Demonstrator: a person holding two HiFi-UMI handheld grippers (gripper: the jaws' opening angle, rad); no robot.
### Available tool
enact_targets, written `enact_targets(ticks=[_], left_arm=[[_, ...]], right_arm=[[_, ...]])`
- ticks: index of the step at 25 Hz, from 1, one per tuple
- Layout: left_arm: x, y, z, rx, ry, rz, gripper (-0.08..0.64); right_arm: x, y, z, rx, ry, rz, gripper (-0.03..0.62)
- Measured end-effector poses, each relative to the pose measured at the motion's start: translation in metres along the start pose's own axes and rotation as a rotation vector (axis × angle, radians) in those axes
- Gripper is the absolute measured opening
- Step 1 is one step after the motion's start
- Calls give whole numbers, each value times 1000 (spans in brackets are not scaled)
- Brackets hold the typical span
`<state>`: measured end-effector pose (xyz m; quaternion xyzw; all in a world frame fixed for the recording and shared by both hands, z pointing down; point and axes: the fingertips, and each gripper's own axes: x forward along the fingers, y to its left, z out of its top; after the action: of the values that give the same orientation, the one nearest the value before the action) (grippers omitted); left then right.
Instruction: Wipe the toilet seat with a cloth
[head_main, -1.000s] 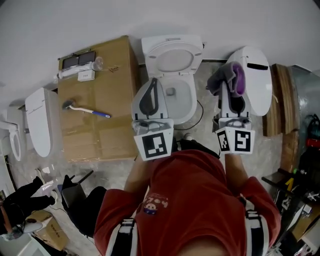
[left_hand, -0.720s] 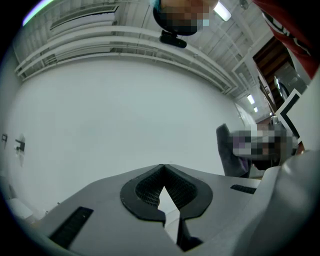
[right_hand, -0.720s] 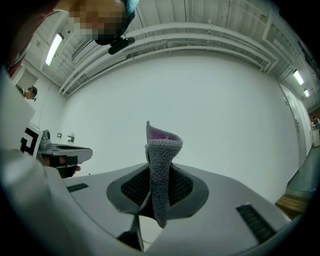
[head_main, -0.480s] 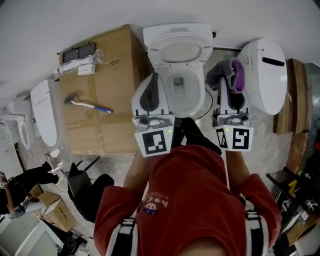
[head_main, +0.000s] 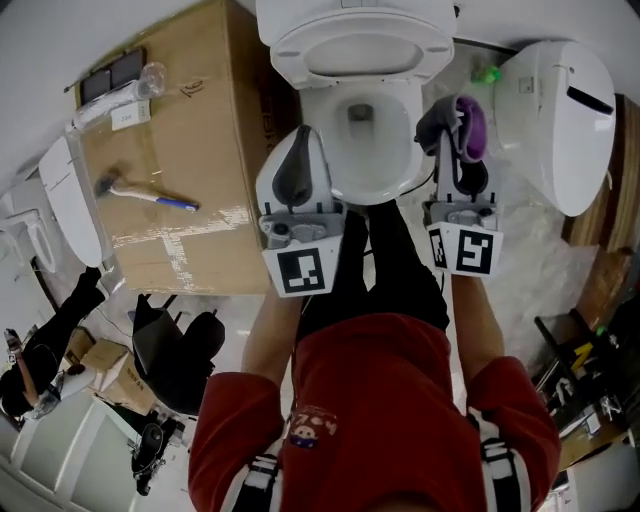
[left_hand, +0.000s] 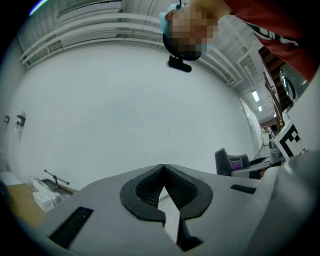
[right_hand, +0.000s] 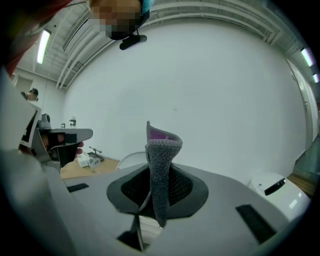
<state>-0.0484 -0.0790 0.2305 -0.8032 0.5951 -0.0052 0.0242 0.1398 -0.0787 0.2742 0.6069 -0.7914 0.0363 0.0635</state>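
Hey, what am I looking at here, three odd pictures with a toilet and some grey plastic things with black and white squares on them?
A person holds a two-jaw gripper in each hand; the marker cubes are part of them. One picture comes from a camera on the person's head, looking down on a toilet beside a cardboard box bearing a brush. The other two come from cameras riding on the grippers, looking along their jaws. The left gripper is shut and empty. The right gripper is shut on a grey and purple cloth.
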Motion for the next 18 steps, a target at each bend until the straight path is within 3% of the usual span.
enact_targets(ticks=[4, 10, 14, 18], left_arm=[[10, 1, -73, 22, 2, 7, 14], [13, -10, -190, 93, 72, 0, 14], [1, -20, -254, 60, 113, -20, 14], [-15, -21, -296, 46, 162, -33, 14]], right_arm=[[20, -4, -73, 33, 20, -12, 66], [43, 1, -194, 6, 104, -19, 66], [42, 9, -262, 16, 176, -24, 66], [38, 17, -304, 21, 214, -42, 66]])
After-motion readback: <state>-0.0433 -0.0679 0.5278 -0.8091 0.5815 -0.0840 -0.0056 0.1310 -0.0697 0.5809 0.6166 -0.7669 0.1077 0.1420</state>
